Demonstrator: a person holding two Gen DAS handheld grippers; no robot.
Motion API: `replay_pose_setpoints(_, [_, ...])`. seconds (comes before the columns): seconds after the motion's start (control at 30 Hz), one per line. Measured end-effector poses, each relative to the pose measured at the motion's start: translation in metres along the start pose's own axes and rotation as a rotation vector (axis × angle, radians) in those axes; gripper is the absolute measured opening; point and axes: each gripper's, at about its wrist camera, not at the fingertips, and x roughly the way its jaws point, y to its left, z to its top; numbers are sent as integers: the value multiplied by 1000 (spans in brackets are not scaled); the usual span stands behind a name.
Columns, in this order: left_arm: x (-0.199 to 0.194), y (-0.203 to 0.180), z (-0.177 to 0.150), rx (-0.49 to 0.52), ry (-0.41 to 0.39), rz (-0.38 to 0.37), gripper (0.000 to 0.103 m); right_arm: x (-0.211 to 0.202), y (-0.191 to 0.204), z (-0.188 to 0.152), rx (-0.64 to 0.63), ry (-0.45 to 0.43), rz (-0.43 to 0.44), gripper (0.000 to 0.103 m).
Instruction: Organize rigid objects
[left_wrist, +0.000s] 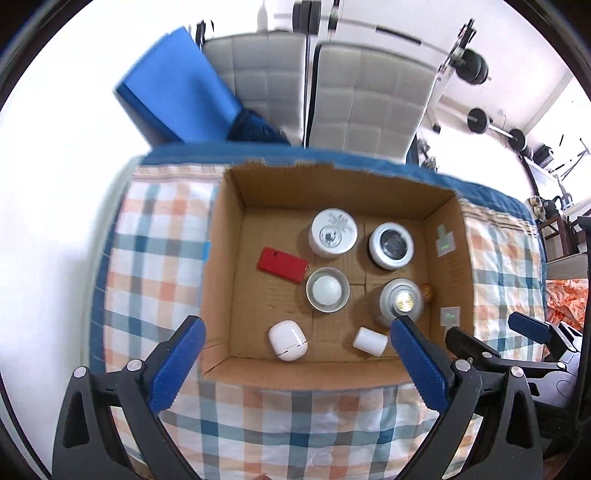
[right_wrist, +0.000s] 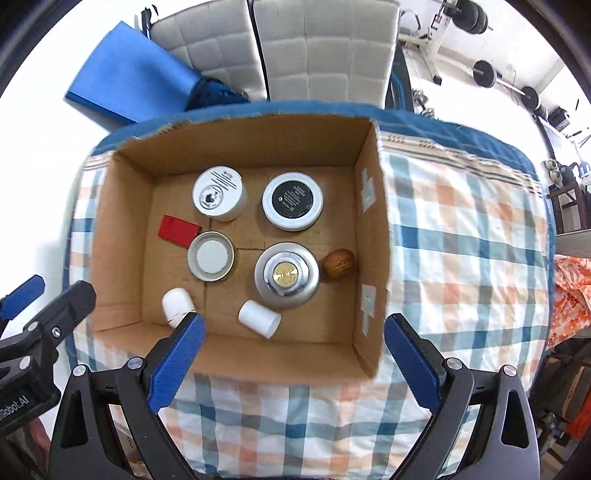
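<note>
Right wrist view, read left to right: the left gripper (right_wrist: 22, 299) shows at the left edge, its jaws spread wide with nothing between them. The cardboard box (right_wrist: 122, 206) sits on the checked tablecloth (right_wrist: 461, 229), toward that cloth's far edge. Along the box's left wall lies a red card (right_wrist: 178, 229); at the near-left corner, a white earbud case (right_wrist: 176, 303). Next come a white jar (right_wrist: 218, 192) at the far side, an open metal lid (right_wrist: 210, 256) mid-floor, and a white cap (right_wrist: 259, 318) on its side near the near wall. Further right stand a black-topped jar (right_wrist: 292, 200) and a silver jar with a gold centre (right_wrist: 286, 274). A brown walnut-like object (right_wrist: 340, 264) rests just beside the right wall. The right gripper (right_wrist: 293, 354) hangs above the box's near wall, jaws wide and empty.

Finding: every item seen lies inside the box and none on the cloth, so the sorting appears complete or nearly so. Recommendation: keep both grippers clear of the box walls, since a snagged wall could shift the box; leave upright jars undisturbed. If tidying proceeds, the tipped cap is the likeliest candidate: approach from directly above, jaws across its short axis.
</note>
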Motion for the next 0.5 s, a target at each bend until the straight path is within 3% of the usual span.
replay_pose_setpoints(0.23, [-74,-10,-28,7,-120,9,103,-72,-10,-35,-8,-102,14,99])
replay_pose_setpoints(0.5, [-137,-22,-50,39,-190,-19,103,-146,-21,-75,-8,-193,34,99])
